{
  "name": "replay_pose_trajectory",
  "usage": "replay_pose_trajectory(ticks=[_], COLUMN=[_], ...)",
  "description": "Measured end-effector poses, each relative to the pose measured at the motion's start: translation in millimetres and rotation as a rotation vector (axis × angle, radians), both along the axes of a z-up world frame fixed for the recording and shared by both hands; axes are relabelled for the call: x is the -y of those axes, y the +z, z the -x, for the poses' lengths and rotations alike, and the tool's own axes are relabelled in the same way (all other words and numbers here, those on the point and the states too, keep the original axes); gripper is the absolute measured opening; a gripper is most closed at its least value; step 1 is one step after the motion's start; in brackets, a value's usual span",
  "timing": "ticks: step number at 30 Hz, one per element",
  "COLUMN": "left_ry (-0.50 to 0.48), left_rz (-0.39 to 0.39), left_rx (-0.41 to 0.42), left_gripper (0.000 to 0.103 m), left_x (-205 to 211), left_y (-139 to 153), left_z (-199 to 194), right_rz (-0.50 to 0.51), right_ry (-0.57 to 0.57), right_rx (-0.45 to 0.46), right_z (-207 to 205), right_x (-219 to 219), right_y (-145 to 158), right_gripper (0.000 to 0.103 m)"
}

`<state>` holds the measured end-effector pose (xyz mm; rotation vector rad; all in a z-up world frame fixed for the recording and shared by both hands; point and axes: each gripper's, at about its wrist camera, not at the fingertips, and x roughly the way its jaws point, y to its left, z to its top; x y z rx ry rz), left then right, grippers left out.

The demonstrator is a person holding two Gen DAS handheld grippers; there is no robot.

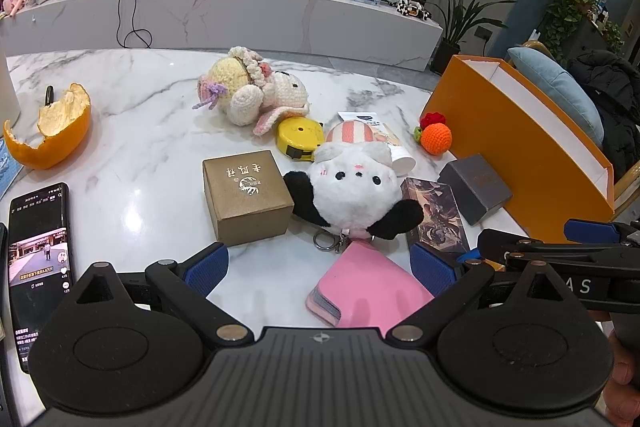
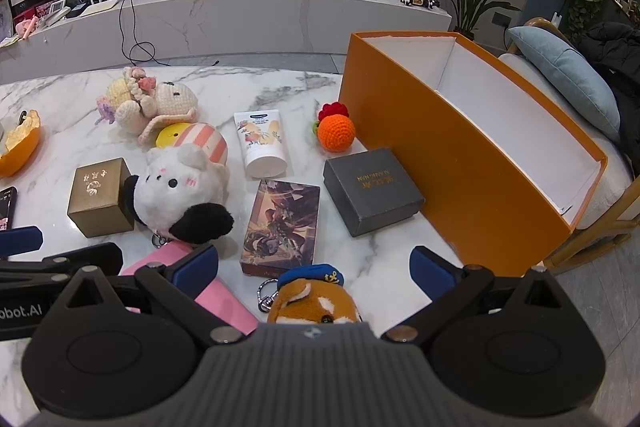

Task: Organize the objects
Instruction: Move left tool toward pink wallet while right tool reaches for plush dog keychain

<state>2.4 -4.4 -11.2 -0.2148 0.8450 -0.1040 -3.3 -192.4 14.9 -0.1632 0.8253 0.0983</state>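
My left gripper (image 1: 320, 267) is open above a pink wallet (image 1: 368, 291), just short of a white and black plush (image 1: 352, 187). A gold box (image 1: 246, 197), a yellow tape measure (image 1: 300, 139), a crochet doll (image 1: 252, 89) and a crochet orange (image 1: 437, 139) lie on the marble table (image 1: 140, 131). My right gripper (image 2: 314, 267) is open over a fox plush with a blue cap (image 2: 316, 297). Ahead lie a picture box (image 2: 282, 225), a grey box (image 2: 372, 189), a cream tube (image 2: 262, 141) and the open orange box (image 2: 460, 147), which is empty.
An orange peel (image 1: 52, 129) and a lit phone (image 1: 40, 259) lie at the table's left. A chair with a blue cushion (image 2: 568, 79) stands behind the orange box. A marble TV console (image 2: 240, 15) runs along the back. The other gripper's arm (image 1: 560, 259) shows at the right.
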Motion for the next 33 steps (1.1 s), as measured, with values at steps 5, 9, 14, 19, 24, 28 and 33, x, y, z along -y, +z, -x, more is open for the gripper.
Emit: replay_pose_trajectory(ticks=[5,9,14,19,24,28,33], left_ry=[-0.001,-0.003,-0.009,-0.02,-0.041,-0.057,-0.083], left_rz=[-0.001,0.001,-0.002,-0.009,-0.007,-0.014,-0.019], left_rx=[-0.003,-0.003,-0.007,-0.015,-0.038,-0.055,-0.076], left_gripper=[0.103,0.103,0.103,0.103,0.103,0.103,0.103], left_x=[2,3,5,10,15,20,28], left_y=[-2,-2,-1,-4,-11,-18,-25], left_z=[0,0,0,-1,-2,-3,-5], right_rz=[0.002,0.004,0.006,0.014,0.036,0.061,0.081], right_ry=[-0.002,-0.002,-0.001,-0.001,0.012,0.021,0.028], right_rx=[-0.004,-0.001,-0.001,-0.008,-0.029,-0.047,-0.073], right_z=[-1,0,0,0,0,2,2], right_x=[1,1,3,7,12,15,22], right_y=[-2,-1,-1,-3,-11,-18,-26], right_gripper=[0.102,0.102,0.102,0.102,0.102,0.102,0.102])
